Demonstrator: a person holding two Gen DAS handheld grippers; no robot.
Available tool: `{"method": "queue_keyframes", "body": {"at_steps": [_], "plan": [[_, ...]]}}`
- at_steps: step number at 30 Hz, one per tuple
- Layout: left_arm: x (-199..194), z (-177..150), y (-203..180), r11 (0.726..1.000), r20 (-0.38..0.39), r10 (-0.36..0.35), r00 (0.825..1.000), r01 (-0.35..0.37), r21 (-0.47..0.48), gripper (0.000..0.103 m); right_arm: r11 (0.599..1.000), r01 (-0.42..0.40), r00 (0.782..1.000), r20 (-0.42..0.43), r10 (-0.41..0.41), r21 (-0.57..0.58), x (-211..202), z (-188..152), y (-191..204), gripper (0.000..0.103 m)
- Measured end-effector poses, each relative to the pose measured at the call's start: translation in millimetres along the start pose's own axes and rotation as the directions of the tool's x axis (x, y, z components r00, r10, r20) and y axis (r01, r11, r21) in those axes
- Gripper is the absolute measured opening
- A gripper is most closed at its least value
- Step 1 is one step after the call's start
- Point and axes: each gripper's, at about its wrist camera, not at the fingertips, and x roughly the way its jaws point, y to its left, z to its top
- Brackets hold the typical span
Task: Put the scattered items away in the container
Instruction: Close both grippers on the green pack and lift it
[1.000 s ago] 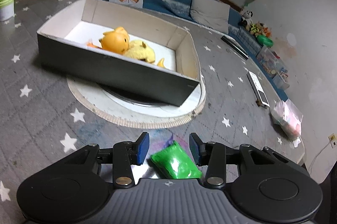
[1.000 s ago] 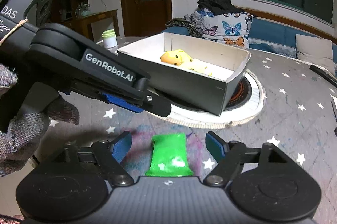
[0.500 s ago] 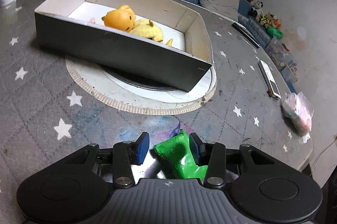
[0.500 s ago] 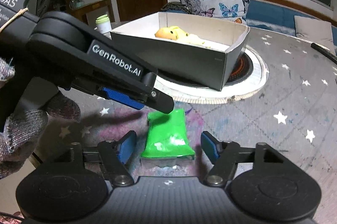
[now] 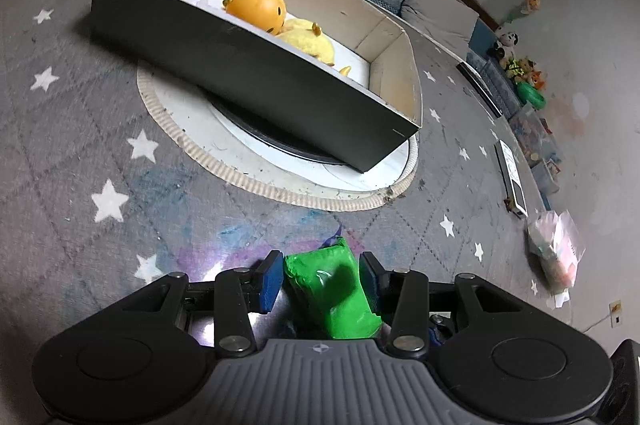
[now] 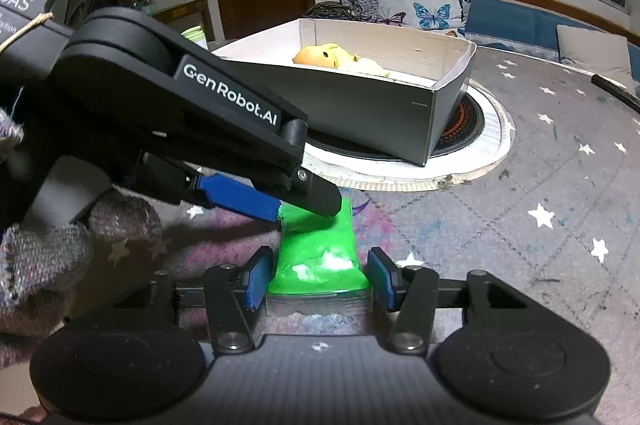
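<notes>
The dark open box (image 5: 256, 81) is sitting on a round white mat (image 5: 276, 165) on the star-patterned surface (image 5: 80, 153), holding an orange toy (image 5: 256, 11) and a yellow plush (image 5: 308, 39). The green packet (image 5: 332, 289) is lying on the surface in front of the box, apart from it. The left gripper (image 5: 320, 281) is closing its jaws on the packet's sides. The right gripper (image 6: 320, 277) is straddling the packet's other end, jaws apart and not pressing it. Only the right wrist view is showing a gloved hand (image 6: 44, 257) holding the left gripper; only the left is showing a pink bag (image 5: 558, 257).
</notes>
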Motion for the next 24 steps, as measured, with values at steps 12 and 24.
{"method": "queue_keyframes", "body": {"at_steps": [12, 24], "plan": [[-1.1, 4.3, -1.5, 1.0, 0.005, 0.0, 1.0, 0.0, -0.001, 0.034, 0.999, -0.021, 1.0, 0.01, 0.021, 0.026, 2.0, 1.5, -0.6, 0.046], [-28.8, 31.7, -28.3, 0.997, 0.121, -0.037, 0.992, 0.028, 0.072, 0.03, 0.999, -0.018, 0.994, 0.108, 0.013, 0.045, -15.5, 31.9, -5.9, 0.044]]}}
